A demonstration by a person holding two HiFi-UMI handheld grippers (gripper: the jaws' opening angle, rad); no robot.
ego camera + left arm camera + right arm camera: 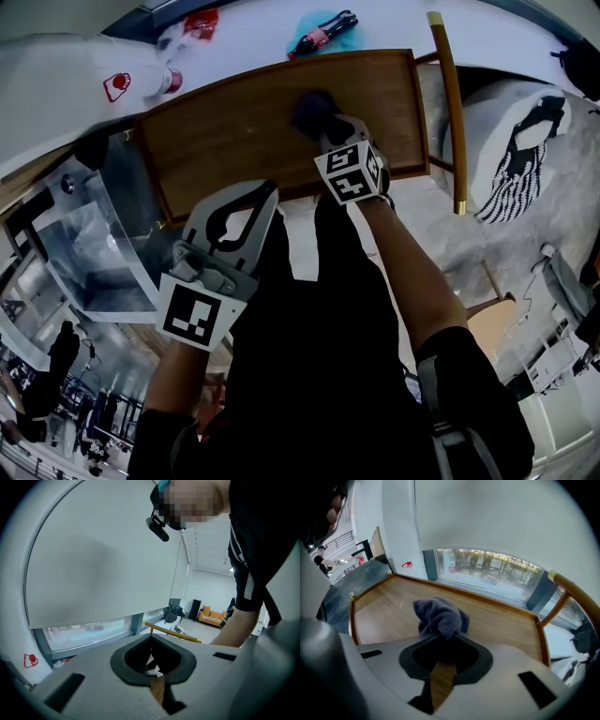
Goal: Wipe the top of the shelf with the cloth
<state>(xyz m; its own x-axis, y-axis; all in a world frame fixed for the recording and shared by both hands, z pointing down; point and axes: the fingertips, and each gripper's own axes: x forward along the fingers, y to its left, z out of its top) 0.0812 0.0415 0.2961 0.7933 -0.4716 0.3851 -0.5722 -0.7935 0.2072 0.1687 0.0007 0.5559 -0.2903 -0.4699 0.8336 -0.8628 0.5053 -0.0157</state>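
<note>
The wooden shelf top (225, 131) has a raised rim and fills the middle of the head view. My right gripper (328, 127) reaches over its right half and is shut on a dark blue-grey cloth (314, 105). In the right gripper view the bunched cloth (439, 615) rests on the wood (501, 620) just beyond the jaws of the right gripper (443, 637). My left gripper (267, 187) hangs at the shelf's front edge, off the wood, shut with nothing in it. In its own view the left gripper (151, 638) points up at a pale wall.
A cola bottle (323, 33) lies on a teal cloth beyond the shelf's far rim. A wooden rail (450, 103) runs along the shelf's right side. A glass cabinet side (94, 244) stands at the left. A white patterned cushion (520, 155) lies to the right.
</note>
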